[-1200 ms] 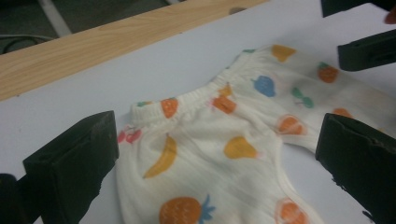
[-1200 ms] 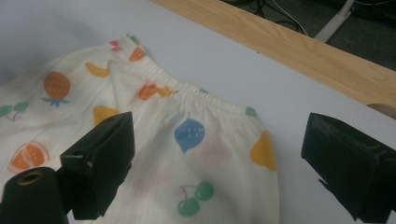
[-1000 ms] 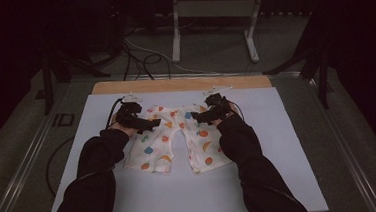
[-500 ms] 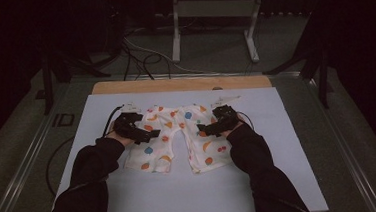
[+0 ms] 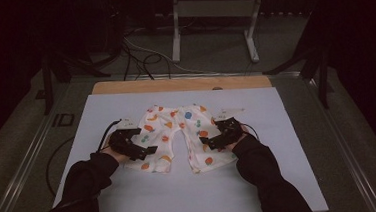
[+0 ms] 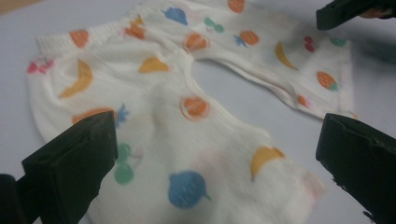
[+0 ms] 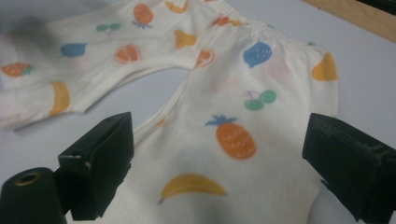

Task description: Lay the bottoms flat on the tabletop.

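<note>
Over the fruit-print trousers (image 5: 178,136), left gripper (image 5: 133,146) and right gripper (image 5: 217,138) hover, jaws spread wide.

Bare sheet (image 5: 192,196) is left open in front of the shorts (image 5: 178,136) and out to both sides. The middle is taken up by the shorts, flanked by the left gripper (image 5: 141,149) and right gripper (image 5: 209,142). Beyond, a wooden strip (image 5: 179,84) seems unobstructed.
</note>
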